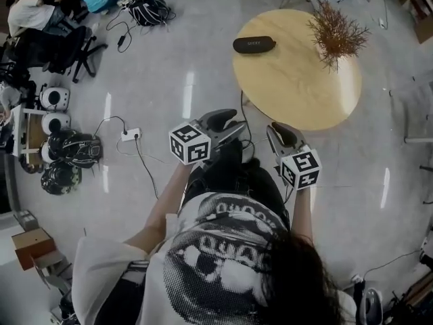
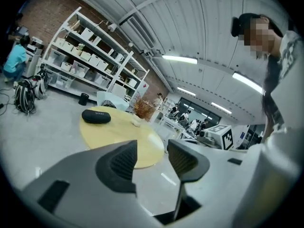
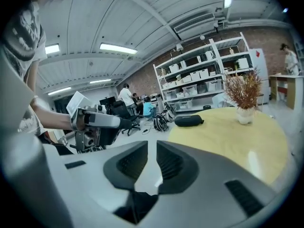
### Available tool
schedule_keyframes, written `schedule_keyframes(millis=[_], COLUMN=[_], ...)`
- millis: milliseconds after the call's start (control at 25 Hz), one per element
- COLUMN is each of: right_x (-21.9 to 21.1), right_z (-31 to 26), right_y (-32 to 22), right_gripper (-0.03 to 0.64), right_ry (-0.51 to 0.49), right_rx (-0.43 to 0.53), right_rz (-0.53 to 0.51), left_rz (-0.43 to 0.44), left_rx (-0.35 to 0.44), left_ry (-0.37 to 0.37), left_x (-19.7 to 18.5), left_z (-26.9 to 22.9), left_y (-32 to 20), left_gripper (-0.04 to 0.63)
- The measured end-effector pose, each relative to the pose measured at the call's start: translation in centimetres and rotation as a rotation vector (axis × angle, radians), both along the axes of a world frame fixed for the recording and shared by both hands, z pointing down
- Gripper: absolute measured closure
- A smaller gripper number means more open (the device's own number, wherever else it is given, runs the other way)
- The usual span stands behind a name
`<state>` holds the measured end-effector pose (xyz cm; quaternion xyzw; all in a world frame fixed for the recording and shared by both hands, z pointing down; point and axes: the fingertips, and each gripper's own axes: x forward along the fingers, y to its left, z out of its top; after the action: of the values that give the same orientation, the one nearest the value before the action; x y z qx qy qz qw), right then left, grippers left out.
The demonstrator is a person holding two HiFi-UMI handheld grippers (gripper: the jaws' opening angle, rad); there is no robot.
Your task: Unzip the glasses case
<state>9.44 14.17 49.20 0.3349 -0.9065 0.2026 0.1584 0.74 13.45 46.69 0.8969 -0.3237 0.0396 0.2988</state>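
Observation:
The black zipped glasses case [image 1: 254, 44] lies closed on the far left part of a round yellow table [image 1: 298, 87]. It also shows in the left gripper view [image 2: 96, 116] and the right gripper view [image 3: 188, 120]. Both grippers hang in the air in front of the person's body, well short of the table. My left gripper [image 1: 232, 126] [image 2: 152, 158] is open with nothing between its jaws. My right gripper [image 1: 276, 133] [image 3: 151, 163] holds only a narrow gap, and nothing is in it either.
A dried plant [image 1: 335, 36] in a small vase [image 3: 245, 115] stands on the table's right side. A power strip [image 1: 130, 135] with cables lies on the floor. Helmets [image 1: 57, 100], bags and an office chair [image 1: 67, 46] crowd the left. Shelves [image 2: 85, 56] and people stand far off.

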Motion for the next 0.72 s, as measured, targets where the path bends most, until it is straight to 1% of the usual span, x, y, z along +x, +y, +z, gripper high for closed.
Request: schedule_keyframes(millis=[160, 240, 320, 440, 560, 720], right_x=[-0.1, -0.2, -0.5, -1.3, -2.7, -4.7], right_z=[-0.9, -1.5, -1.8, -2.2, -2.6, -3.2], right_y=[1.1, 1.6, 1.9, 2.2, 2.4, 2.8], right_gripper=[0.56, 0.56, 0.56, 0.56, 0.56, 0.561], right_ry=[-0.016, -0.024, -0.031, -0.041, -0.05, -0.055], right_rx=[0.005, 0.004, 0.001, 0.005, 0.017, 0.039], right_rz=[0.014, 0.026, 0.038, 0.052, 0.063, 0.092], left_rz=[0.054, 0.073, 0.071, 0.061, 0.069, 0.085], left_rx=[0.02, 0.025, 0.025, 0.03, 0.057, 0.093], left_ry=[-0.091, -0.117, -0.115, -0.097, -0.095, -0.088], left_x=[0.4, 0.5, 0.4, 0.1, -0.7, -2.4], left_z=[0.0, -0.3, -0.9, -1.6, -2.1, -2.7], left_y=[1.2, 1.5, 1.7, 1.8, 2.3, 3.1], left_gripper=[0.39, 0.394, 0.408, 0.411, 0.422, 0.48])
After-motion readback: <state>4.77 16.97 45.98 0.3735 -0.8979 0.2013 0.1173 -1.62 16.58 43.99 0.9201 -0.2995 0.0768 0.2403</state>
